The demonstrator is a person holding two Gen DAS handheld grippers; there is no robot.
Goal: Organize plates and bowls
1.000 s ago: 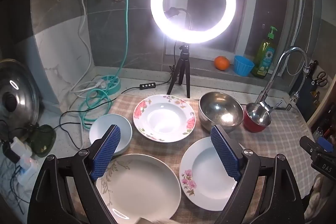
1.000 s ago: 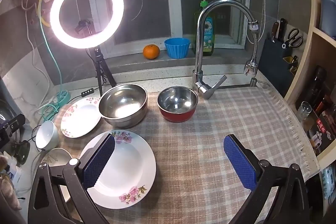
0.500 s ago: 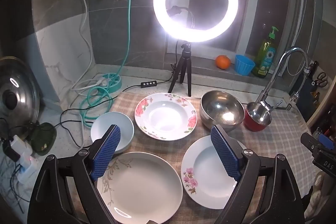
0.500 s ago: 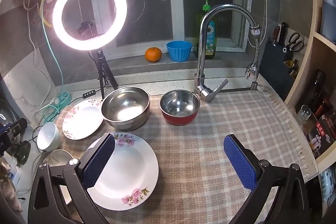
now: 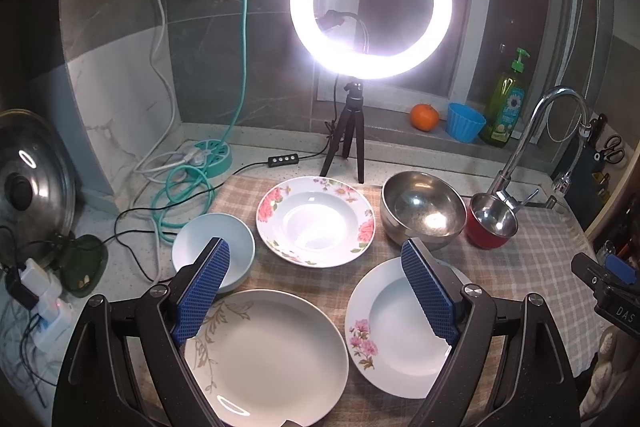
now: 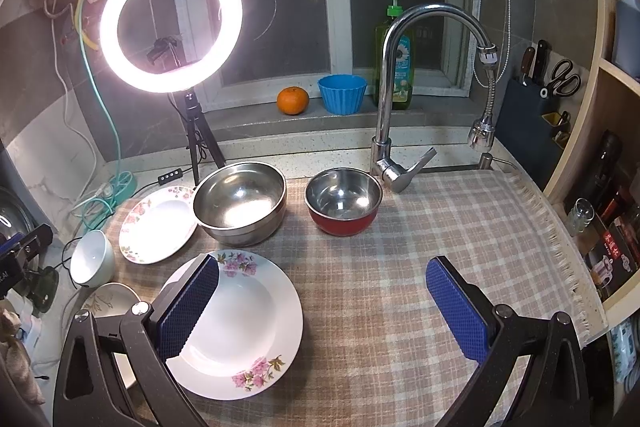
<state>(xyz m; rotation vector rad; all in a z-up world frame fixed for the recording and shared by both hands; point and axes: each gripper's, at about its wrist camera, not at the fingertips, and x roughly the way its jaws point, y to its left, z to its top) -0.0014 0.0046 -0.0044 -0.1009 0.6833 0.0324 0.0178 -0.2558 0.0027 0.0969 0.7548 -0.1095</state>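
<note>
While both grippers hang above the checked cloth (image 6: 400, 267), neither has hold of anything. The left gripper (image 5: 316, 291) stands wide open, its blue pads (image 5: 202, 289) spread apart over the dishes. Just below and between its fingers lies the large plain plate (image 5: 272, 351) with a faint leaf pattern. Under its right finger sits the pink-flowered plate (image 5: 384, 339), and behind its left finger is the small pale bowl (image 5: 224, 243) — partly hidden by the pad. Straight ahead of it lies the red-flowered plate (image 5: 316, 223), with the big steel bowl (image 5: 422, 209) ahead to the right and the red bowl (image 5: 490, 223) further right, close by the tap (image 5: 536, 143).

The right gripper (image 6: 322, 307) is likewise wide open and empty. Its left finger overlaps the pink-flowered plate (image 6: 244, 323) in view; bare cloth lies between the fingers and under the right one. Ahead to its left are the big steel bowl (image 6: 240, 203) and the red-flowered plate (image 6: 158, 225), whose rims look touching or nearly so — I cannot tell which. The red bowl (image 6: 344, 201) is almost straight ahead, just in front of the tap (image 6: 394, 99). Far to its left stand the small pale bowl (image 6: 92, 263) and the plain plate (image 6: 108, 301). A lit ring lamp (image 6: 170, 23) stands behind the dishes.
</note>
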